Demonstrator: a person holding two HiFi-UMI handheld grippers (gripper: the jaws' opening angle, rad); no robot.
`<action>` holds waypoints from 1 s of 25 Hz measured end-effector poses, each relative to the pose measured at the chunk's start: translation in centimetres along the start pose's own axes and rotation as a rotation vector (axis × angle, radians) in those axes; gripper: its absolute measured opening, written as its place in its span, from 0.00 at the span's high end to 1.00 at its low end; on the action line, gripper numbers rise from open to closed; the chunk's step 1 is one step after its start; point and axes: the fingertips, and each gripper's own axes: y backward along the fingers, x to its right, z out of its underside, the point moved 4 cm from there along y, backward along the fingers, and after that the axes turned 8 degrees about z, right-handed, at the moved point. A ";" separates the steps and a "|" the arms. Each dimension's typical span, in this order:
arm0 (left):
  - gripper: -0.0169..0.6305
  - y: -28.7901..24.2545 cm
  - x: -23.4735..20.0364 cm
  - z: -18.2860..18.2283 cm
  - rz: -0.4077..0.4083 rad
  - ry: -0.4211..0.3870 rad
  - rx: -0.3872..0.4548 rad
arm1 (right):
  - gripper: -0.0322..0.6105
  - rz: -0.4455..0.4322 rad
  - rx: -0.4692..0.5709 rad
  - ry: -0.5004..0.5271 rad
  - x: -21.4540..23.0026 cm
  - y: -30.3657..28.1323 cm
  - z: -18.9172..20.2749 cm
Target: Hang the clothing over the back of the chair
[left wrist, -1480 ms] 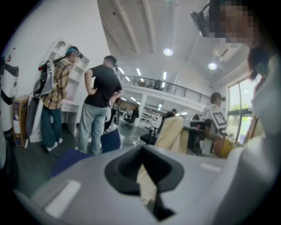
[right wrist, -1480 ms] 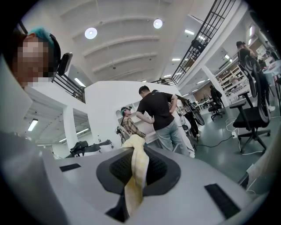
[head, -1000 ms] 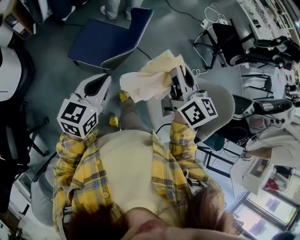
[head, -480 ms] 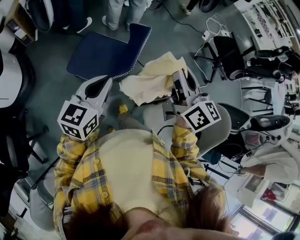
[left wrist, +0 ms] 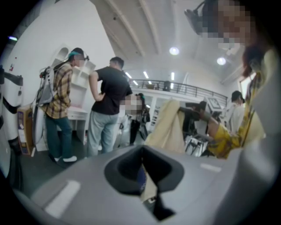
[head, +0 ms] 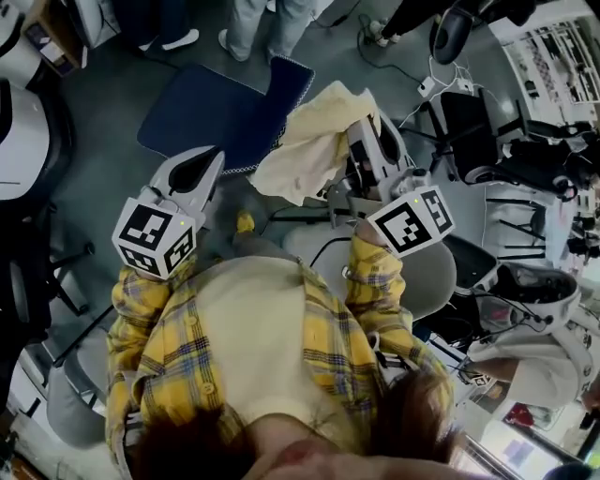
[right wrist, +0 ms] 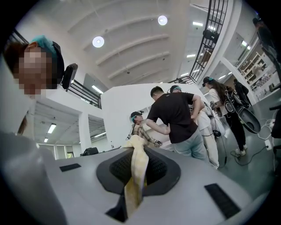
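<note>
A pale yellow piece of clothing (head: 314, 141) hangs bunched from my right gripper (head: 367, 141), which is shut on it. In the right gripper view a strip of the cloth (right wrist: 137, 176) runs out between the closed jaws of the right gripper (right wrist: 137, 169). The blue chair (head: 206, 117) stands on the grey floor just beyond, its back (head: 289, 80) beside the cloth's top edge. My left gripper (head: 199, 161) is held to the left of the cloth, jaws together and holding nothing. The left gripper view has the left gripper (left wrist: 142, 169) low in the middle and the clothing (left wrist: 169, 127) hanging to its right.
Several people (head: 253, 19) stand just past the blue chair. A grey chair (head: 431, 272) is close behind my right arm. Black office chairs (head: 469, 122) and floor cables (head: 427, 89) crowd the right side. Another dark chair (head: 28, 234) stands at the left.
My right gripper has lifted the clothing up and towards the blue chair's back. The left gripper has moved along beside it, still shut.
</note>
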 end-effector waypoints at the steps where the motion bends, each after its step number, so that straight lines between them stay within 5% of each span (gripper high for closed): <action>1: 0.96 -0.2 -0.4 0.0 -0.011 0.004 0.002 | 0.89 -0.019 -0.004 0.002 0.0 -0.9 0.0; 16: 0.95 -4.3 -4.1 0.3 -0.097 0.032 0.010 | 0.89 -0.309 -0.158 -0.007 -1.0 -11.7 4.5; 25: 0.91 -6.5 -6.4 -0.3 -0.050 0.030 -0.017 | 0.89 -0.324 -0.237 -0.060 -0.4 -15.6 7.8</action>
